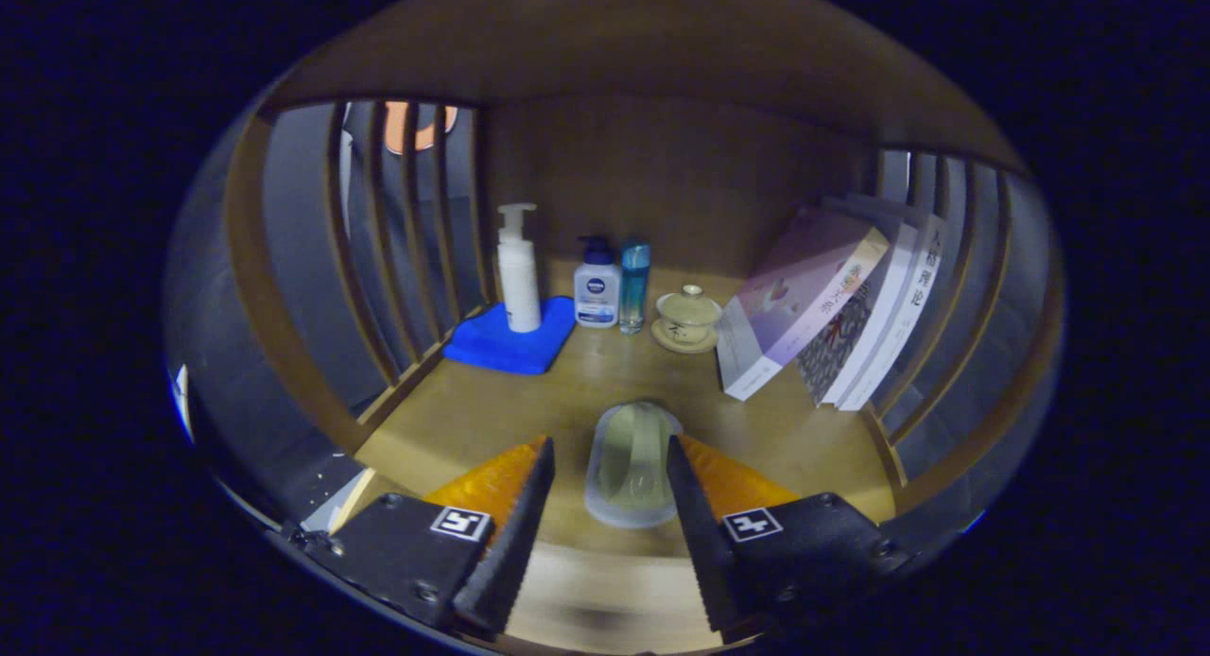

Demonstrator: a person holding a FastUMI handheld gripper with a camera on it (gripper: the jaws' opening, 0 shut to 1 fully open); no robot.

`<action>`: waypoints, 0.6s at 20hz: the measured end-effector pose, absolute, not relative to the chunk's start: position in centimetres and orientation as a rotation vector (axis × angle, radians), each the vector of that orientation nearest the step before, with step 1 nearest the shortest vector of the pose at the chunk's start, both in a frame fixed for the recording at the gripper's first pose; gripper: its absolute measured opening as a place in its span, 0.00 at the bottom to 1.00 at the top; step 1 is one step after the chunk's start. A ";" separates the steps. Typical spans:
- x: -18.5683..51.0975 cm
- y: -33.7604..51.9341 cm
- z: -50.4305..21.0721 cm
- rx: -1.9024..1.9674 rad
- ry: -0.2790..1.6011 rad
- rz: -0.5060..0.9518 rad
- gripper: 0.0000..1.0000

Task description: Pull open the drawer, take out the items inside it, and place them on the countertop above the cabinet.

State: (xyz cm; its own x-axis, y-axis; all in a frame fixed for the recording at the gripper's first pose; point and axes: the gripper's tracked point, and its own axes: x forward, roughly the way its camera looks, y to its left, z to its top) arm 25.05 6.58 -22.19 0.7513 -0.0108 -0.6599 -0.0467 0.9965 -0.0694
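Pale container (631, 462): sides partly hidden by gripper (610, 467) fingers, contact unclear. Books' (832, 306) rear volumes mostly covered.

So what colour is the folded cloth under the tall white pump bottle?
Bright blue folded cloth, clearest in the gripper view.

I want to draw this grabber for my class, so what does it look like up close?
The gripper has two long fingers with ridged, toothy inner faces, wider at the base and narrowing toward the tips. Each finger grows out of a dark, boxy block held by small screws. On top of each block sits a square black-and-white marker sticker, like a little maze pattern.
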 end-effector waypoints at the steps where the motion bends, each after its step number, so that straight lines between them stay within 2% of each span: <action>1: 23.8 7.1 -22.1 -0.087 0.713 0.041 0.78; 2: 22.5 7.4 -21.9 -0.092 0.703 0.057 0.82; 6: 18.0 9.3 -20.7 -0.085 0.623 0.118 0.83; 12: 11.4 10.1 -20.3 -0.046 0.504 0.167 0.95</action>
